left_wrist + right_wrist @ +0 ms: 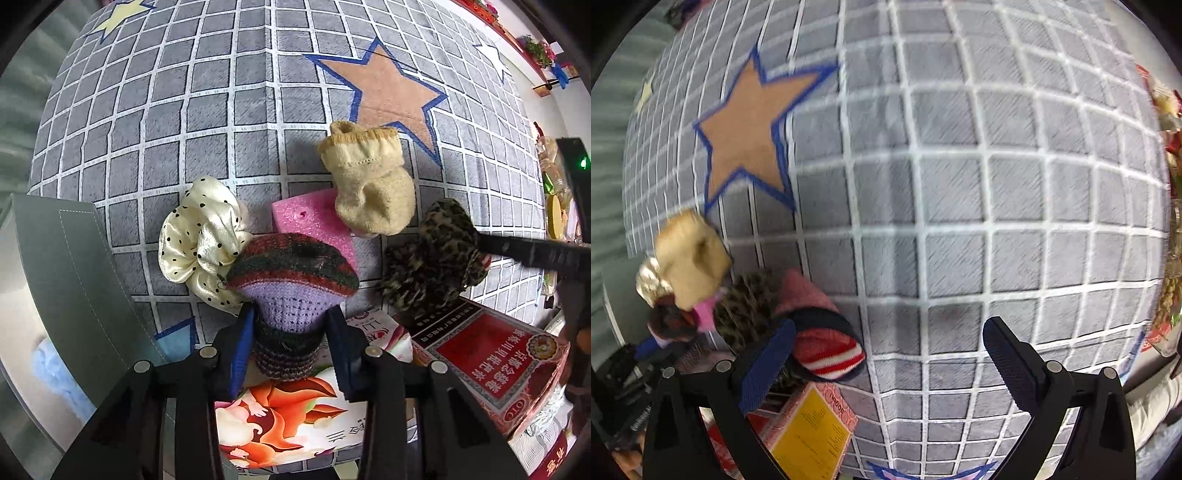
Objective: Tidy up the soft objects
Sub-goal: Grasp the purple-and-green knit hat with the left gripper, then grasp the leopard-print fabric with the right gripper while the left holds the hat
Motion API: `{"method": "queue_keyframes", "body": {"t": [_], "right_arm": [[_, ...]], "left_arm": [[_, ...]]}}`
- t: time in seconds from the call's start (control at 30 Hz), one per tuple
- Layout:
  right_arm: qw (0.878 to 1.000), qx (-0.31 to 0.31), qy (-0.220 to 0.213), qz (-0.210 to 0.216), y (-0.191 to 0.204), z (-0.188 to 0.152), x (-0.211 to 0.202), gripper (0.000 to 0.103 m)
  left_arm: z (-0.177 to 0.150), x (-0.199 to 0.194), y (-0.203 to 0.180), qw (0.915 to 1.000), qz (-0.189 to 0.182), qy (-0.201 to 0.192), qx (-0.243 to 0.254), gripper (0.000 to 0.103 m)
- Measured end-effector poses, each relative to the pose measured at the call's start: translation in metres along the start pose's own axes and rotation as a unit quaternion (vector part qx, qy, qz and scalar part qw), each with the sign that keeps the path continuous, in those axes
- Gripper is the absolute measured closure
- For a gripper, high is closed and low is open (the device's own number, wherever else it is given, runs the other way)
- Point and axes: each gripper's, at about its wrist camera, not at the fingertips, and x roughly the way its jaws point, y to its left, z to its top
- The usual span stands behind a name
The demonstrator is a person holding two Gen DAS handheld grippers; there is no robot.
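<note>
Knitted wool, purple at the waist with red and dark green bands above, fills my left gripper [290,332]: the knitted piece [291,280] sits pinched between both pads, jaws closed down on its narrow middle, its wide end fanning out ahead of the fingertips. I judge I am mid-carry, bringing it to the cluster of soft things on the grey checked cloth [184,110]. Just beyond it lie the polka-dot scrunchie [201,240], the pink sponge [314,218], the cream sock [369,184] and the leopard-print scrunchie [432,258], all bunched close together.

My right gripper [886,354] holds nothing; its jaws stand wide apart over bare cloth, with the striped red sock [827,343] just beside the left finger. That view is blurred, so I cannot say whether the finger touches it.

Next, I think, comes lowering the knit beside the pile and releasing, keeping clear of the printed boxes [480,354] under my left hand.
</note>
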Motion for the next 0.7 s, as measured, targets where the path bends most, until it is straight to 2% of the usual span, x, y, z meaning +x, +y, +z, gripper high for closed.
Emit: {"method": "queue_keyframes", "body": {"t": [0.13, 0.2, 0.27, 0.33, 0.43, 0.47, 0.5, 0.57, 0.63, 0.7], "right_arm": [[0.999, -0.026, 0.013, 0.02, 0.016, -0.011, 0.016, 0.001], [0.999, -0.025, 0.016, 0.016, 0.012, -0.013, 0.022, 0.001], [1.0, -0.007, 0.003, -0.026, -0.004, -0.015, 0.022, 0.001], [0.999, 0.021, -0.01, -0.049, -0.031, -0.017, 0.016, 0.001], [0.99, 0.061, -0.029, -0.12, -0.077, -0.025, 0.002, 0.001], [0.989, 0.075, -0.033, -0.125, -0.089, -0.028, -0.002, 0.001], [0.989, 0.09, -0.037, -0.115, -0.099, -0.031, -0.008, 0.001], [0.992, 0.104, -0.052, -0.04, -0.107, -0.039, -0.018, 0.001], [0.996, 0.068, -0.058, 0.027, -0.088, -0.041, -0.022, 0.001], [0.996, 0.008, -0.056, 0.063, -0.056, -0.036, -0.023, 0.001]], "left_arm": [[0.008, 0.007, -0.018, 1.0, 0.006, 0.002, 0.004, 0.061], [0.013, 0.01, -0.026, 1.0, 0.008, 0.002, 0.003, 0.061], [0.02, 0.014, -0.034, 1.0, 0.007, 0.002, 0.002, 0.061], [0.022, 0.014, -0.036, 1.0, 0.006, 0.002, 0.001, 0.061], [0.019, 0.015, -0.03, 1.0, 0.004, 0.001, -0.001, 0.061], [0.018, 0.015, -0.029, 1.0, 0.005, 0.0, -0.001, 0.061], [0.017, 0.014, -0.028, 1.0, 0.005, -0.001, 0.001, 0.061], [0.016, 0.014, -0.029, 1.0, 0.008, 0.0, 0.003, 0.061], [0.016, 0.015, -0.032, 0.9999, 0.011, 0.001, 0.005, 0.061], [0.017, 0.017, -0.036, 0.9999, 0.014, 0.002, 0.007, 0.061]]}}
